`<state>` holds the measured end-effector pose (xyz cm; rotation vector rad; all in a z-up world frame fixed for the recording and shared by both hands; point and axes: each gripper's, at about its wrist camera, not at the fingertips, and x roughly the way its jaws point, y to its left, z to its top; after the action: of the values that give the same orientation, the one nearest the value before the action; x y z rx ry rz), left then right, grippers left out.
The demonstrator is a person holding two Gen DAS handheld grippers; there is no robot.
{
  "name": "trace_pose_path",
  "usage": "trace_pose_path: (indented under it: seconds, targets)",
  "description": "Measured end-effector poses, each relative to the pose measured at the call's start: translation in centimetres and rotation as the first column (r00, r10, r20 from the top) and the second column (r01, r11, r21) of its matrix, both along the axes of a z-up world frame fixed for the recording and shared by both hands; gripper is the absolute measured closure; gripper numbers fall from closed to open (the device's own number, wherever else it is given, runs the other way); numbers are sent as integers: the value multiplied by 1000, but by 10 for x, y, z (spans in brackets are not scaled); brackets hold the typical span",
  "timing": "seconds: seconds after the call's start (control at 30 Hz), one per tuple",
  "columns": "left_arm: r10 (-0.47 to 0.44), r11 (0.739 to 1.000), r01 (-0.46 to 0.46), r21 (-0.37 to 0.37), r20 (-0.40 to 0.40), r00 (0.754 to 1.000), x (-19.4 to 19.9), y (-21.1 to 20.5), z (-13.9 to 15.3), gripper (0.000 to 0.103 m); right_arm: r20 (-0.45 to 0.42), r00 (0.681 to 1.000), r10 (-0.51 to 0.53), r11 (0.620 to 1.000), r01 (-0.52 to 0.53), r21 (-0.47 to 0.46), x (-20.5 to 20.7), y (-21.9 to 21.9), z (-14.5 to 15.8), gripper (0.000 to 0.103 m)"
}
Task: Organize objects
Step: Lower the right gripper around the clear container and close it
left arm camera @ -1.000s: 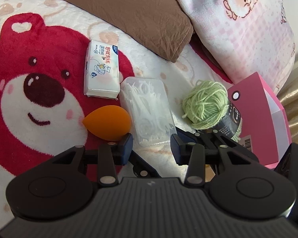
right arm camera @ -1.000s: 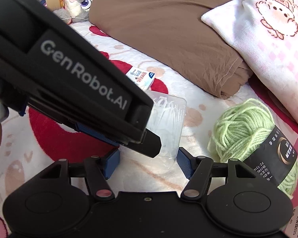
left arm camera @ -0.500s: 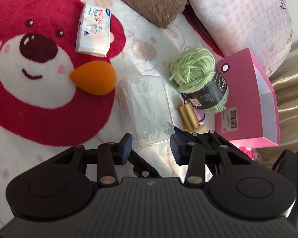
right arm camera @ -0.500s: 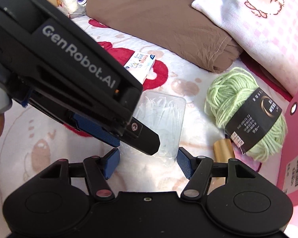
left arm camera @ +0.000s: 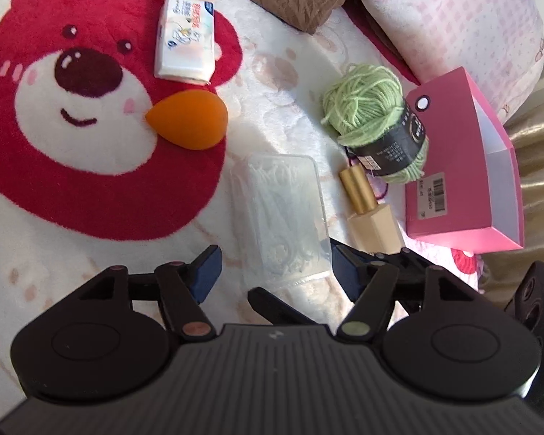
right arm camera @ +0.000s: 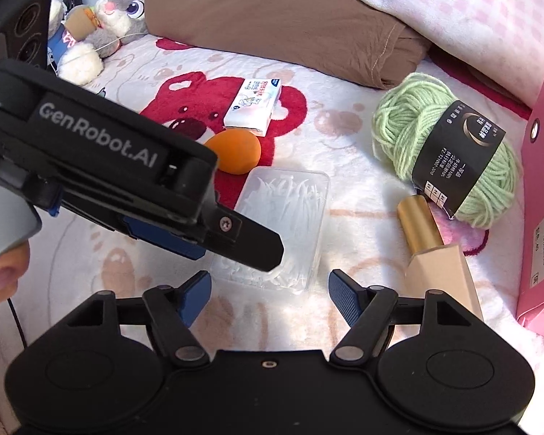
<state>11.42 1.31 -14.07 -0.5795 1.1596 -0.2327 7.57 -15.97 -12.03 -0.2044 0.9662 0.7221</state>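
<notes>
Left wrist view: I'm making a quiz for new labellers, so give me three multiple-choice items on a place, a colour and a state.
1. Where does the orange sponge lie?
A. On the red bear print
B. Inside the pink box
C. On the brown pillow

2. What colour is the yarn ball?
A. Blue
B. Light green
C. White

3. How do the left gripper jaws stand?
A. Shut on the yarn
B. Shut on the sponge
C. Open around the clear floss pick box

Answers: A, red plush surrounds the sponge; B, its strands are pale green; C, blue pads stand clear of the box's sides.
</notes>
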Motion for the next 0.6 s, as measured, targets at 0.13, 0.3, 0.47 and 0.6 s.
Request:
trace_pose_path:
  seconds: [0.13,0.3,0.47,0.6]
  targets:
    - [10,1000,-11,26,51,999,3,1,-4,44,-16,1000,-3,1000,3,11,15,6,-1,27]
    - [40,994,-40,-97,0,999,6,5,-22,58,-20,1000,-3,1000,3,10,14,10,-10,22]
    - [53,994,-53,-98,2,999,1,-2,-20,60,-40,999,-35,999,36,28,21,7,-10,22]
    - [27,999,-26,-44,23,999,0,-10,-16,64,-3,999,-52,998,52,-30,20,9,-13,37]
